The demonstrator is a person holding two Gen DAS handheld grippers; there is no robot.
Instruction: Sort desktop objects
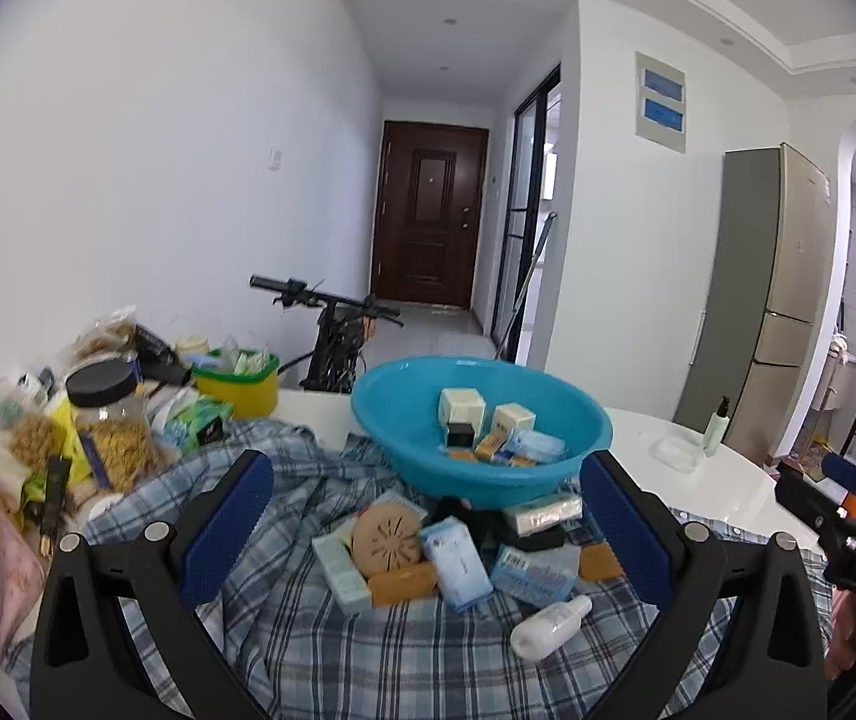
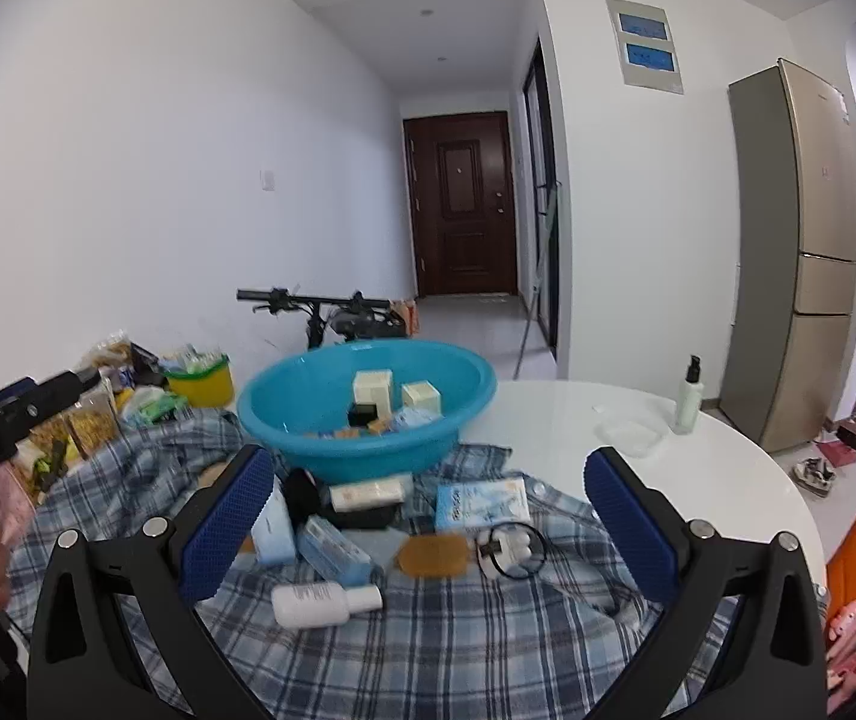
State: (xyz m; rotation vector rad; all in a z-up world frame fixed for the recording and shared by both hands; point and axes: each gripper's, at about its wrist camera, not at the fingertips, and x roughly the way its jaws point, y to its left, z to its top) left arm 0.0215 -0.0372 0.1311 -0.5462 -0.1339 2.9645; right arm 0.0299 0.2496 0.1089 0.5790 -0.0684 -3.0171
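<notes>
A blue plastic basin [image 1: 410,420] [image 2: 308,420] stands on a plaid cloth [image 1: 368,660] [image 2: 458,648] and holds several small boxes. In front of it lies a pile of small boxes, a round brown disc [image 1: 386,537], an orange bar [image 1: 401,582] [image 2: 431,553] and a white bottle [image 1: 551,627] [image 2: 323,603]. My left gripper [image 1: 428,528] is open and empty above the pile. My right gripper [image 2: 428,522] is open and empty above the same pile, over a light blue flat pack [image 2: 482,504].
A white round table [image 2: 698,480] carries a pump bottle [image 2: 689,396] and a clear lid [image 2: 632,433]. At the left are a yellow tub [image 1: 242,381], a jar [image 1: 113,420] and food bags. A bicycle [image 1: 332,324] and a fridge [image 2: 800,252] stand behind.
</notes>
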